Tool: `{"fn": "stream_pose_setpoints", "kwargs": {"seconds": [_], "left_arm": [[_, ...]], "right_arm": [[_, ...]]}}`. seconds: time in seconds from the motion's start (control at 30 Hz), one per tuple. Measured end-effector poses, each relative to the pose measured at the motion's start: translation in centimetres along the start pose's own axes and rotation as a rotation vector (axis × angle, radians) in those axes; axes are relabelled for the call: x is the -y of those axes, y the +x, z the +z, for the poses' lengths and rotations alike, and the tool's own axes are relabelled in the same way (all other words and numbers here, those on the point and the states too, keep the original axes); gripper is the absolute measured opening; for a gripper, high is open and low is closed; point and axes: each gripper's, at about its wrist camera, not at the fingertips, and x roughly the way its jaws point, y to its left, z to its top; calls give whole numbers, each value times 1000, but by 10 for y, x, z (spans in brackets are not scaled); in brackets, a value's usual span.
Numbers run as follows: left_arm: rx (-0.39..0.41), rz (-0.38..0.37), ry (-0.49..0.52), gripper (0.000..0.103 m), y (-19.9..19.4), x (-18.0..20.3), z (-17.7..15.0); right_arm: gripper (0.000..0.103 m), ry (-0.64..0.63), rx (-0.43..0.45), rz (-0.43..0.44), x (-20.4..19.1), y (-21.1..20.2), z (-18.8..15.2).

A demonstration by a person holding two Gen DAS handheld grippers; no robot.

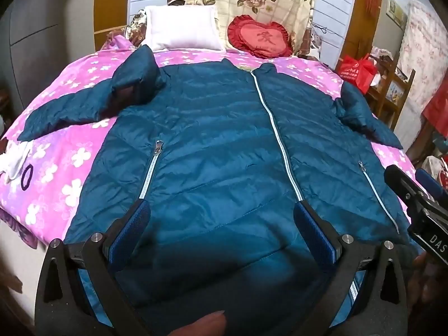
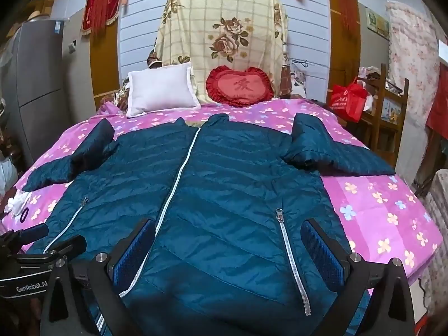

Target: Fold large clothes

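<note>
Jacket (image 1: 224, 140), teal and quilted, lies zipped and front-up across the pink flowered bedspread (image 1: 70, 154), filling the frame's middle, sleeves bent outward. Lower down, the left gripper (image 1: 221, 224) and right gripper (image 2: 228, 240) hover over its hem, jaws spread wide, gripping nothing.

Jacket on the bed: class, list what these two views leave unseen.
- Jacket hem: both views, cut off by the bottom edge and hidden behind each hand-held gripper.
- Jacket's underside: against the bedspread.
- Heart cushion character: too small and blurred to read.
- Red bag print: too small.
</note>
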Motion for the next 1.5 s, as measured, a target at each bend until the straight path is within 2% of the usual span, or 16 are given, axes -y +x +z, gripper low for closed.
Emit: {"fn": "stream_pose_setpoints", "kwargs": {"seconds": [0.47, 0.67, 0.93, 1.0, 1.1, 1.5], "left_arm": [[-4, 30, 9, 102, 0, 3, -2], [-26, 10, 2, 102, -2, 8, -2], [-23, 21, -8, 102, -2, 2, 3], [-42, 16, -8, 102, 4, 2, 0], [-29, 40, 2, 102, 2, 4, -3], [-32, 47, 4, 102, 0, 5, -5]], "right_arm": [[103, 31, 9, 26, 7, -3, -1], [103, 29, 20, 26, 7, -6, -2], [103, -25, 25, -26, -4, -6, -1], [103, -23, 24, -26, -4, -6, -2], [103, -27, 29, -26, -4, -7, -1], [103, -37, 29, -29, -4, -6, -4]]}}
